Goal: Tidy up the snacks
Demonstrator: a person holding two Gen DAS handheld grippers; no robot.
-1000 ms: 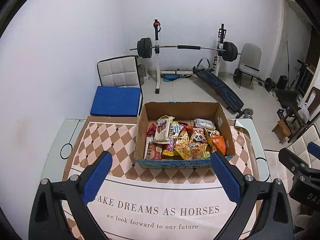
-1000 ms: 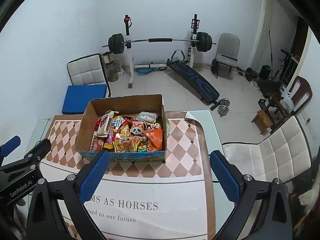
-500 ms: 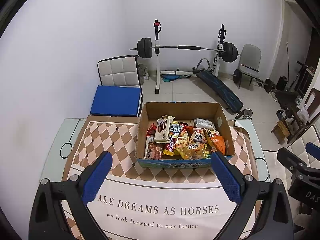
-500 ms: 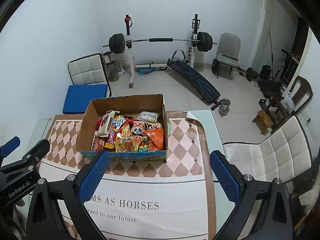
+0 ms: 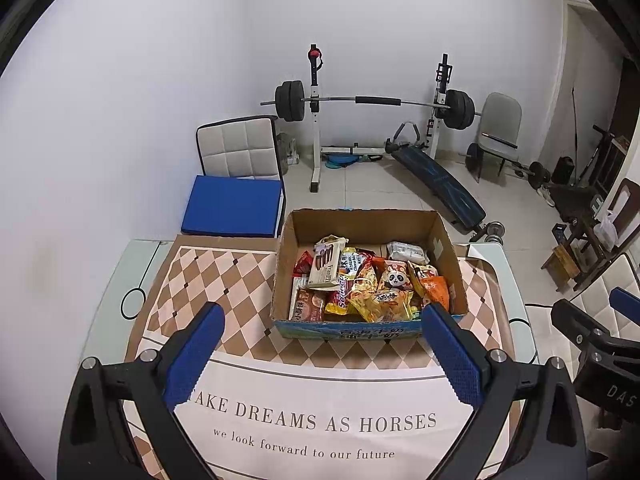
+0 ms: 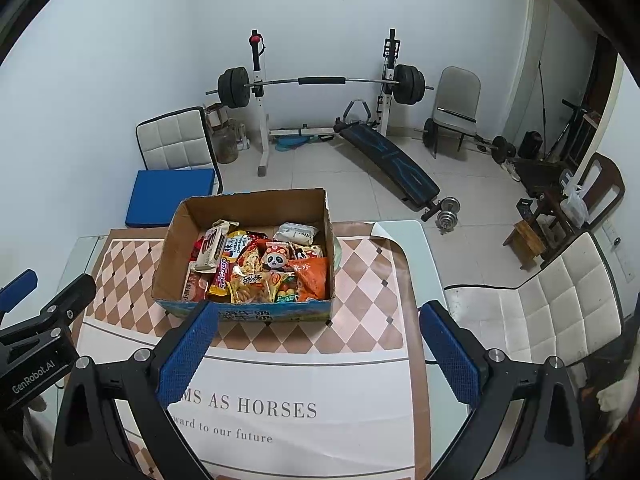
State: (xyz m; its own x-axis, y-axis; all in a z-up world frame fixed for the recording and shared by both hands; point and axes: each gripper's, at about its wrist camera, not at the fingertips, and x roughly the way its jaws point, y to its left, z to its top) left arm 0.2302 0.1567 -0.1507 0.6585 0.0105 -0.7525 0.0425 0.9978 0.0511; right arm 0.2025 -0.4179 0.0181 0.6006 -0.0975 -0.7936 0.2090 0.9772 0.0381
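Cardboard box (image 5: 444, 256) of snacks (image 5: 360, 284) stands on the checked tablecloth (image 5: 224, 276).
Left gripper (image 5: 320, 348) and right gripper (image 6: 316, 340) both gape empty before it; lower packets lie hidden under others.

We see a box (image 5: 448, 264) made of brown cardboard, dull and a bit rough, and the snack bags (image 5: 372, 284) in it are shiny plastic. The mat (image 5: 224, 280) looks like smooth cloth on a shiny glass table (image 5: 116, 276). Our grippers have bumpy blue rubber pads (image 5: 196, 356) on dull black plastic arms with shiny metal screws.
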